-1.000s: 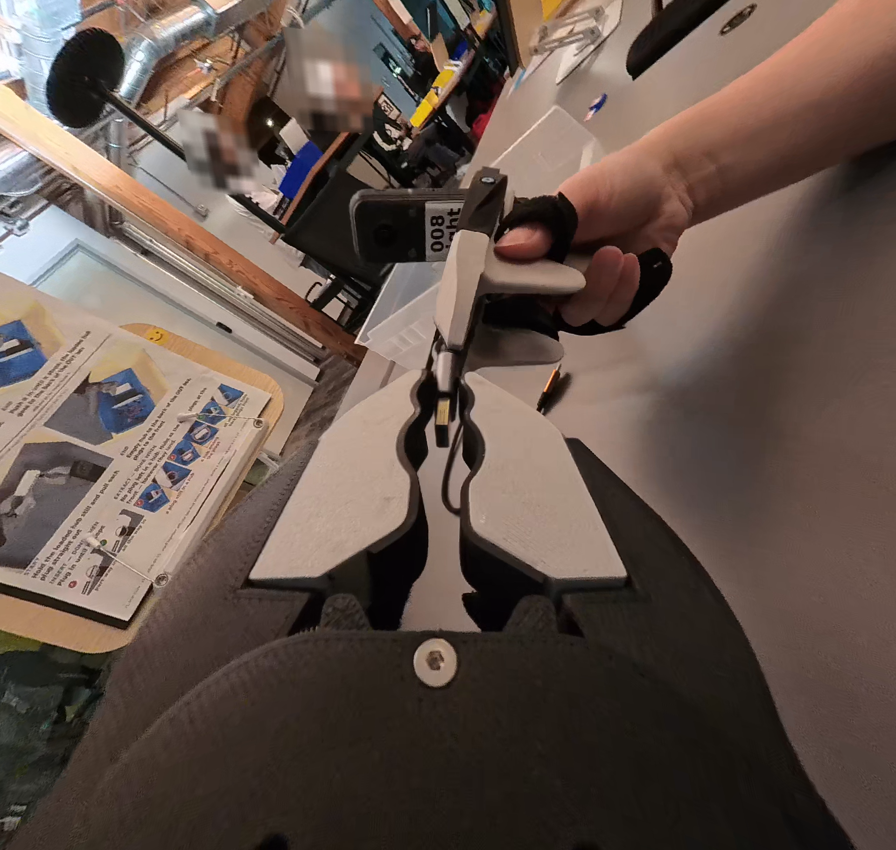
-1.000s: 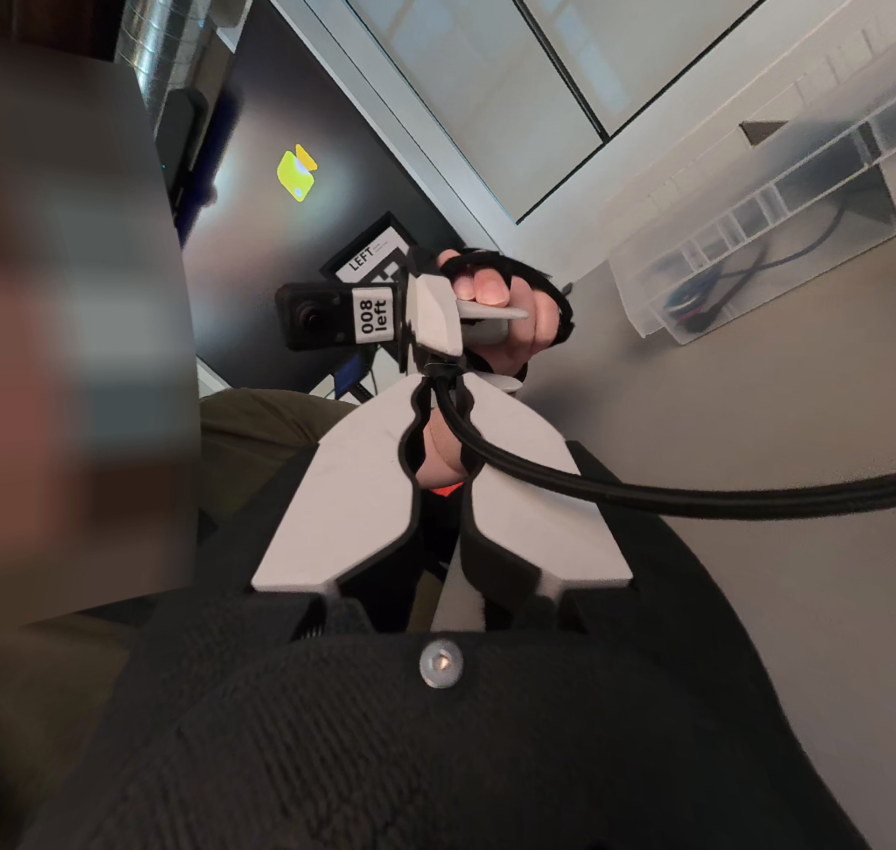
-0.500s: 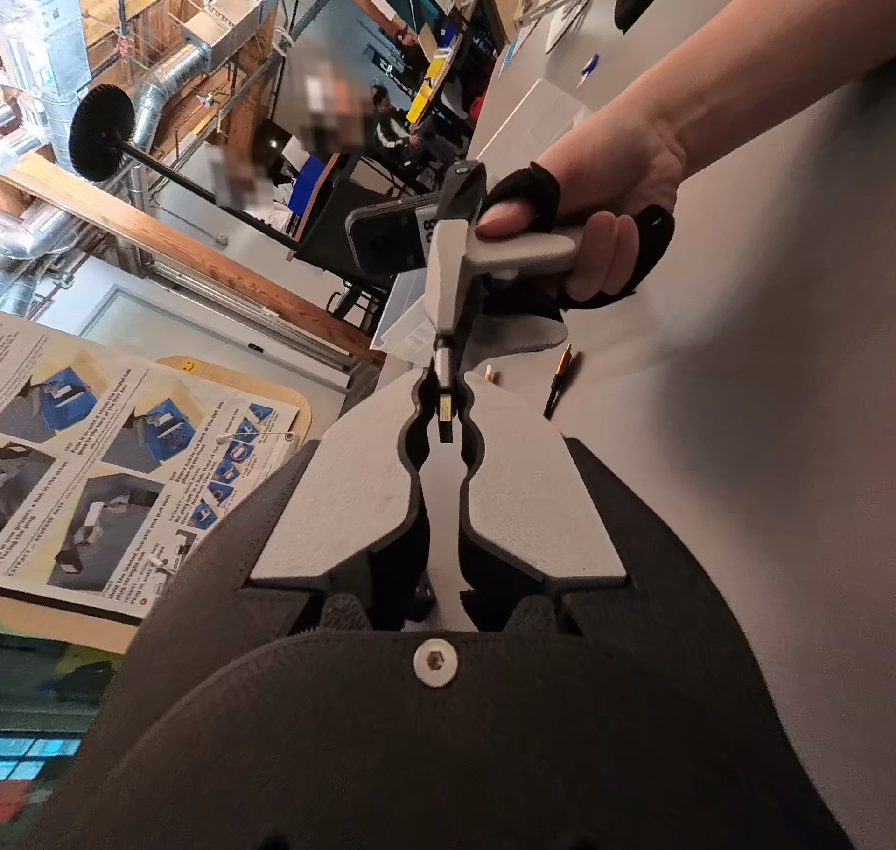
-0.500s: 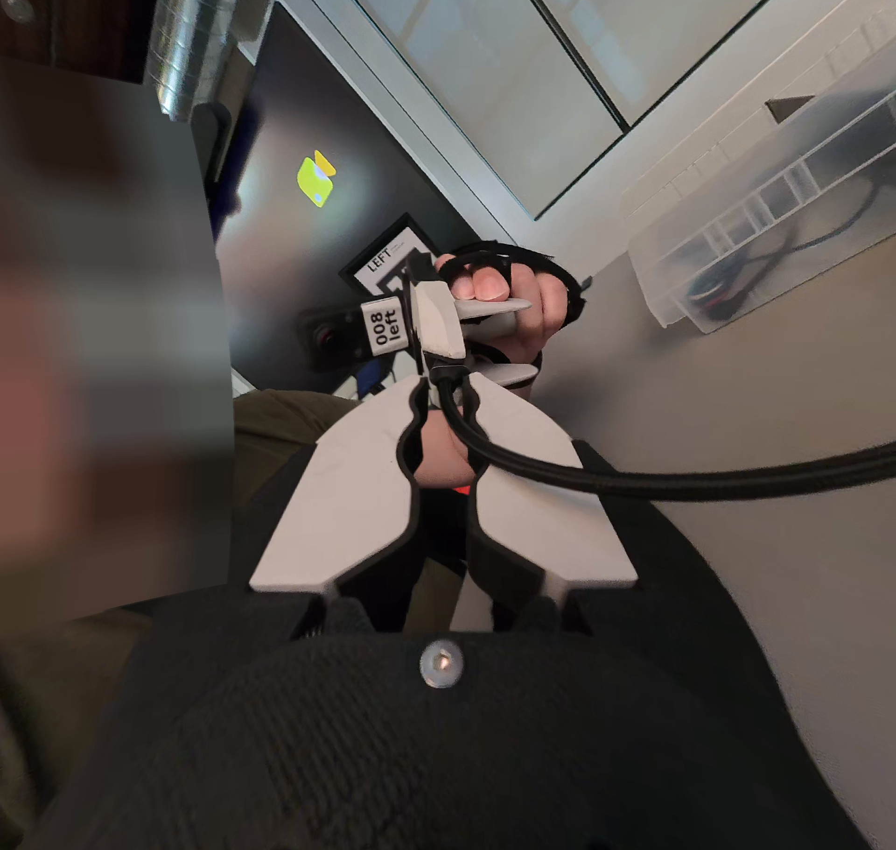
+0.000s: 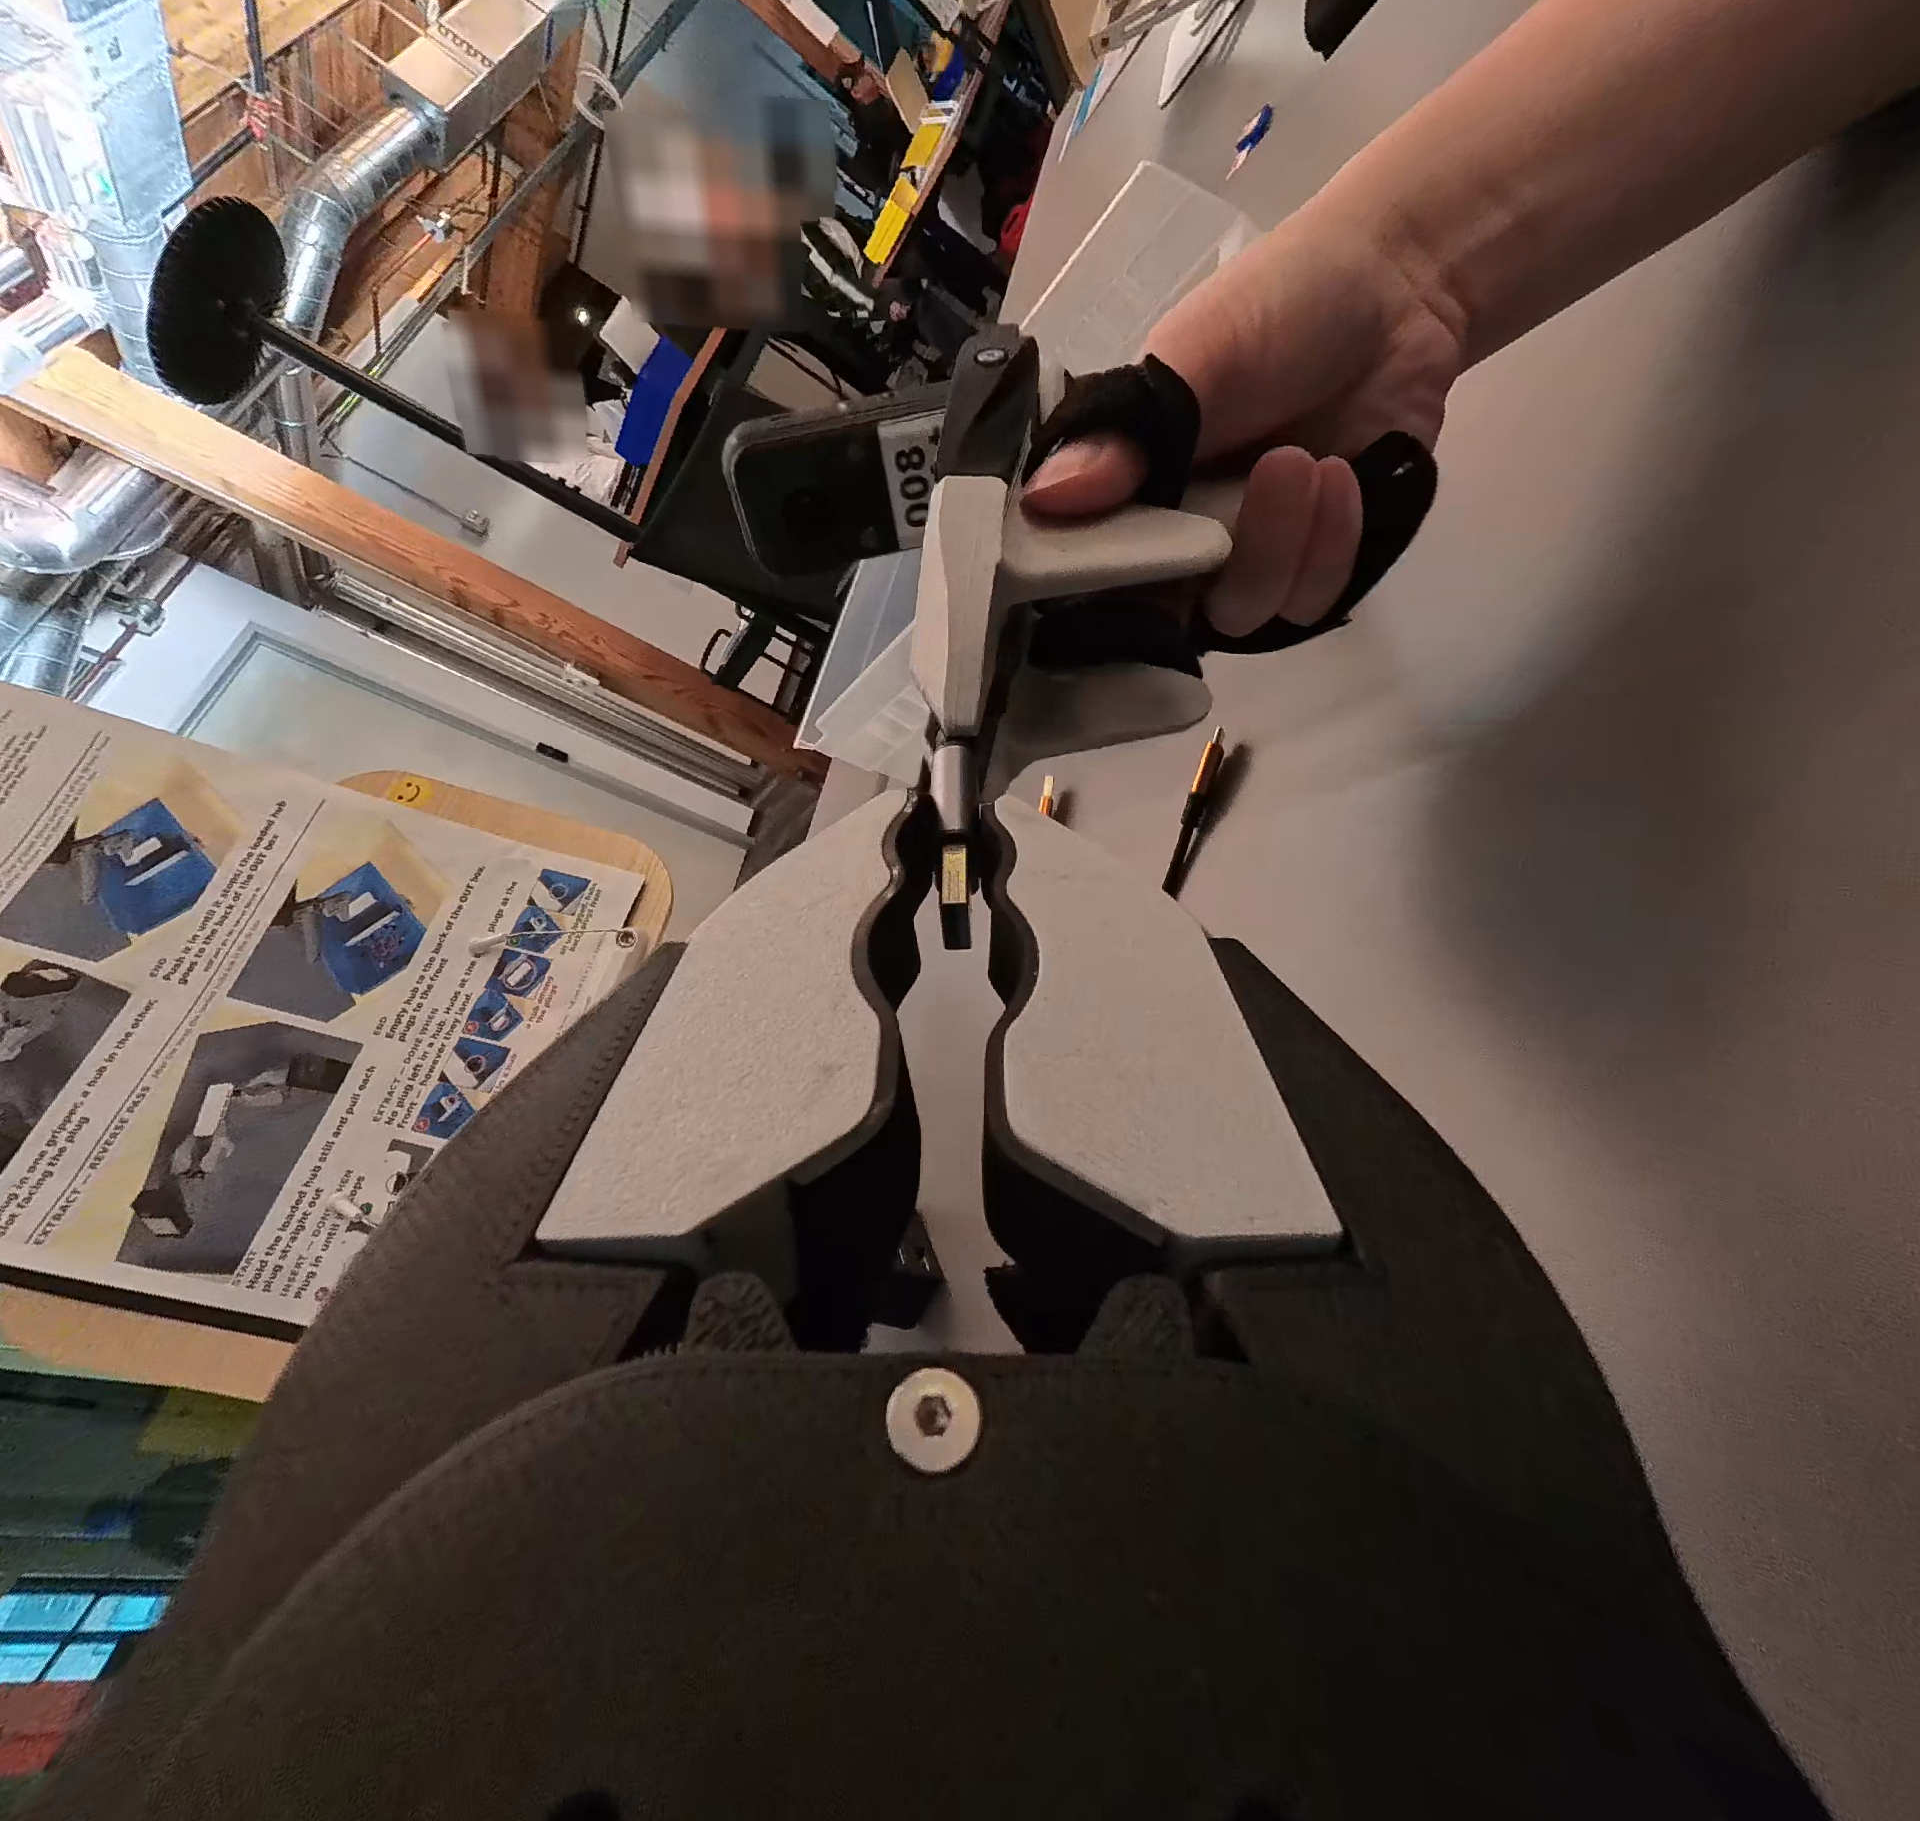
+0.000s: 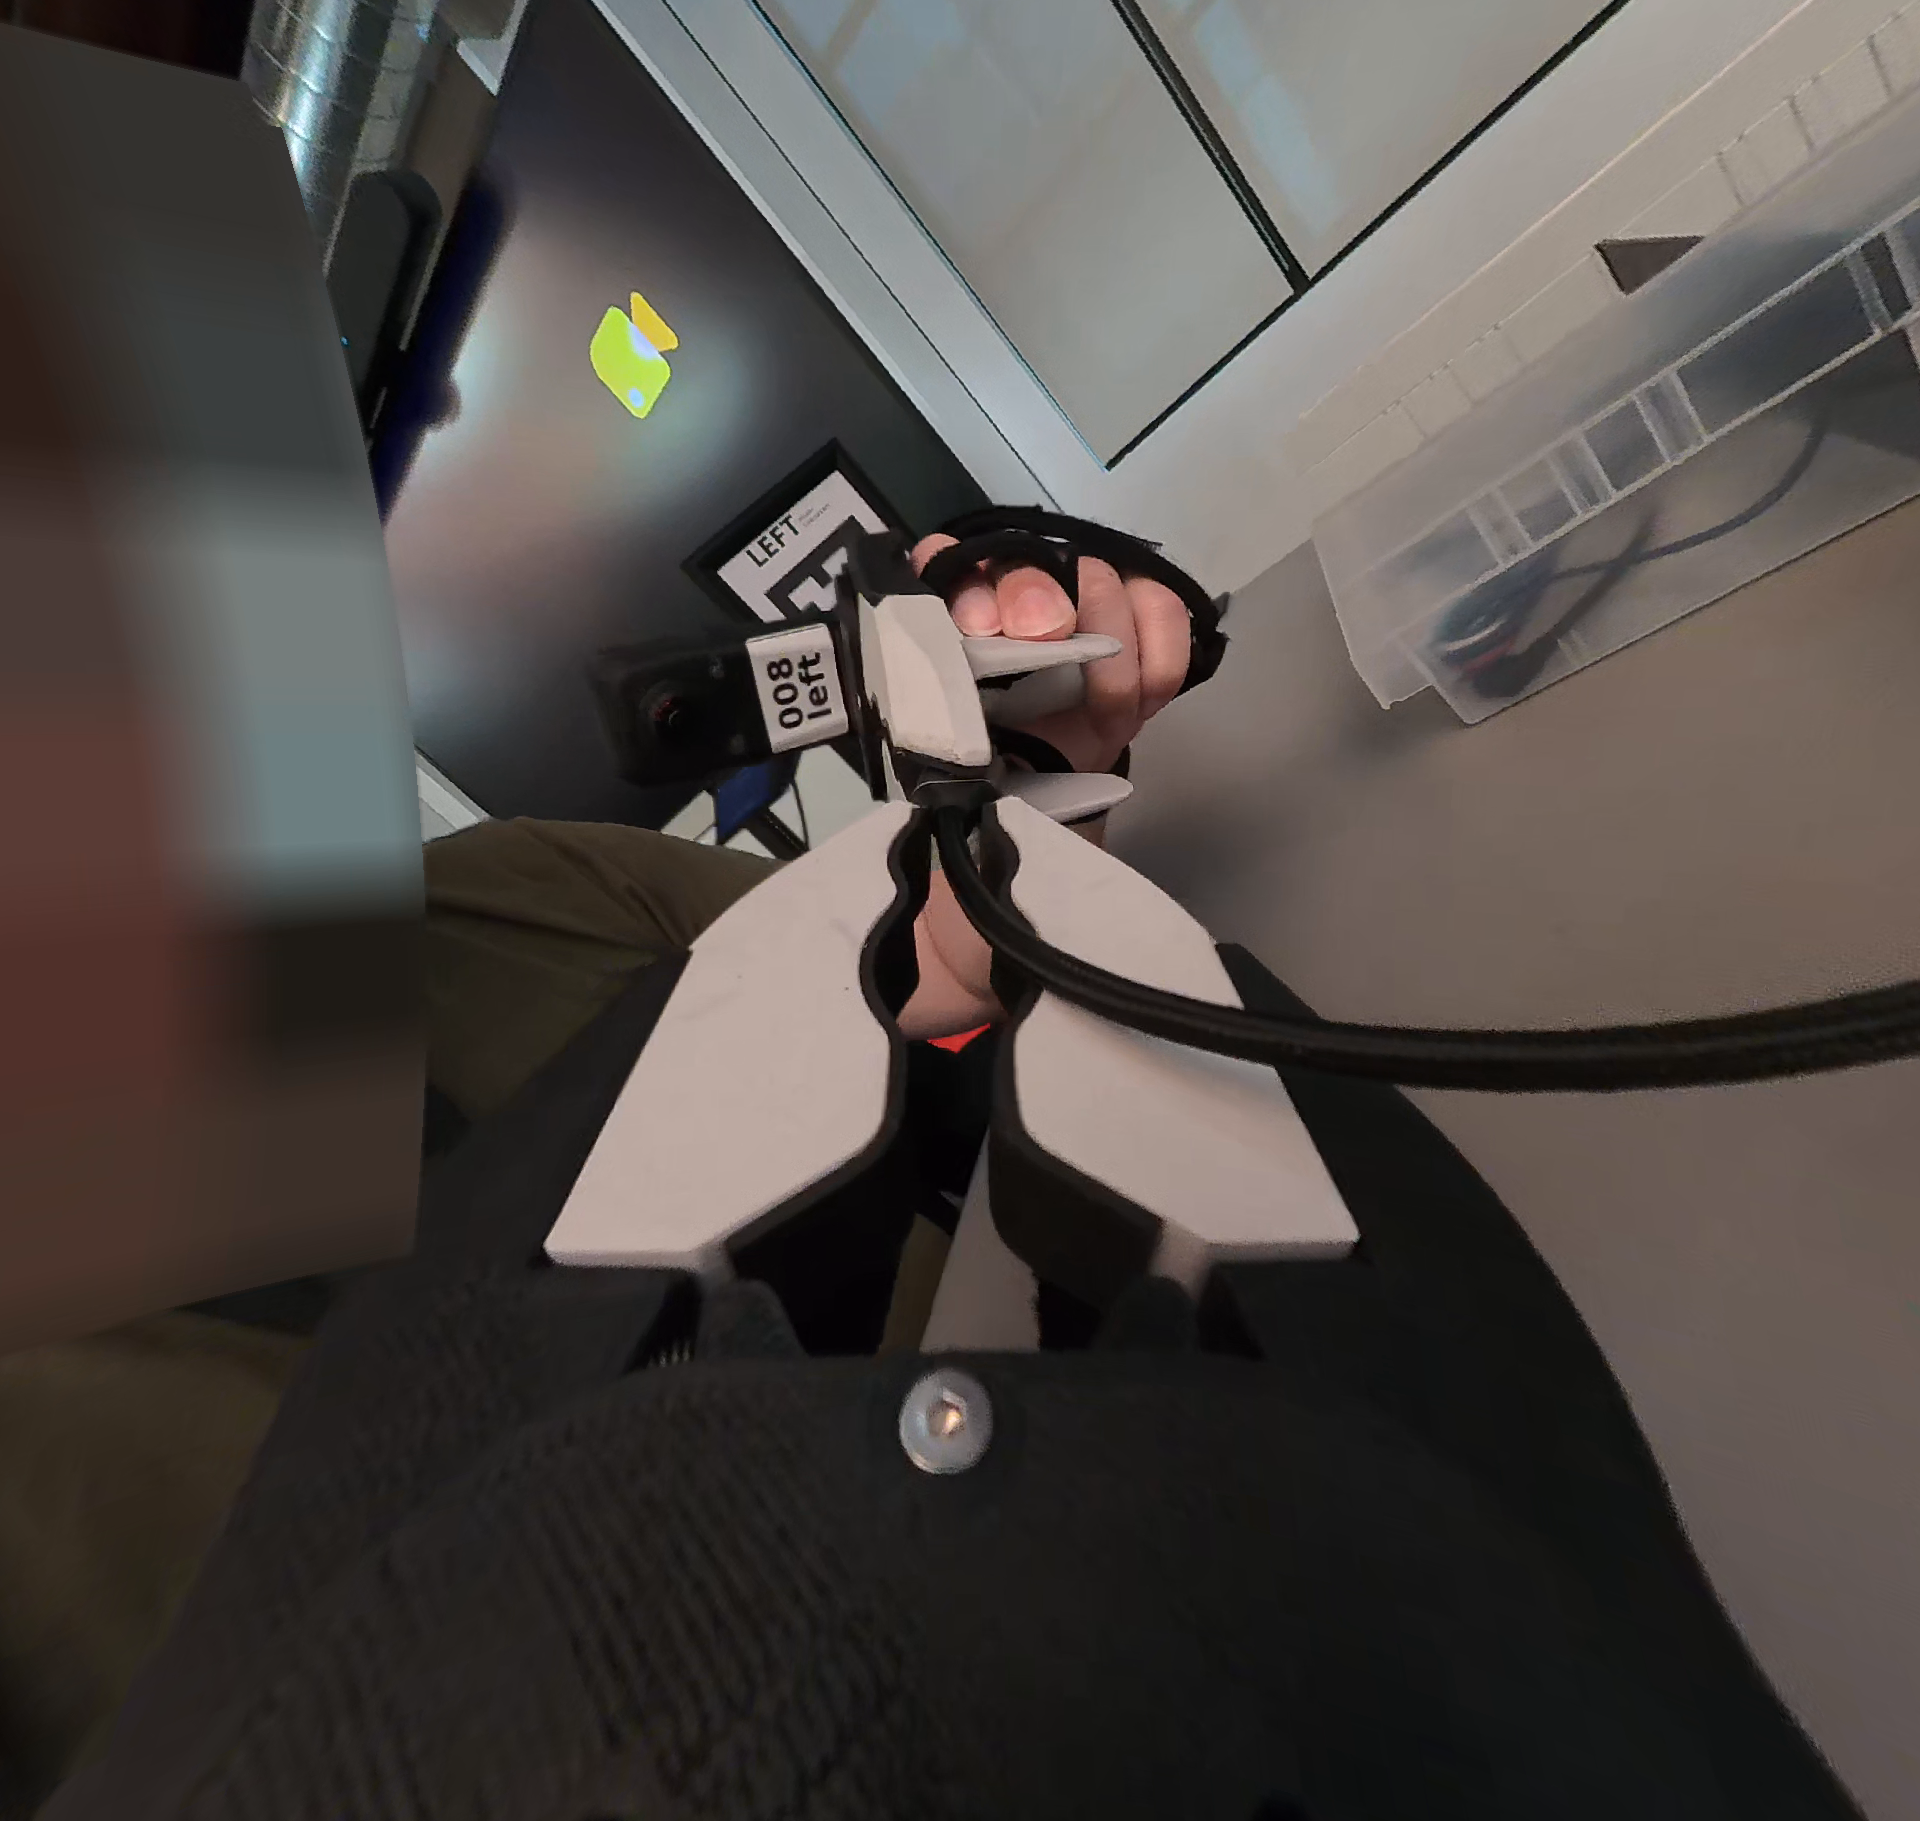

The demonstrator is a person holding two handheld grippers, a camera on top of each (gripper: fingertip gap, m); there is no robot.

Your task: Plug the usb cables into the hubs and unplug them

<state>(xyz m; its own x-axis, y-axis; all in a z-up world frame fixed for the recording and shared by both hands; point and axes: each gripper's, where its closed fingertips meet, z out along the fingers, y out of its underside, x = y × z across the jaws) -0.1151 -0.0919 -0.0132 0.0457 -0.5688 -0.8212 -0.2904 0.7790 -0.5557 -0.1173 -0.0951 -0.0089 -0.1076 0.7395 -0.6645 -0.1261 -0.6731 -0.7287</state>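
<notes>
Left wrist view
- Left gripper: foreground, grey fingers aimed away over the grey table; jaws narrowly apart at the tips; grip on anything cannot be told.
- Right gripper: farther off, edge-on, tip to tip with the left; jaws clamped on the USB plug.
- USB plug: silver body in the right gripper's tip, gold-and-black end lying in the gap between the left fingertips; contact with them unclear.
- Right hand: wrapped round the right gripper's handle, black strap across it.
- Instruction sheet: at left, on a tan board.
- Clear organiser box: on the table behind the right hand.

Right wrist view
- Right gripper: foreground, fingertips closed on the black end of the cable.
- Black braided cable: runs from the fingertips over the right finger, off the right edge.
- Left gripper: beyond, edge-on, tip meeting the right fingertips; jaw state hidden.
- Left hand: on its handle.
- Dark monitor: behind, at left.
</notes>
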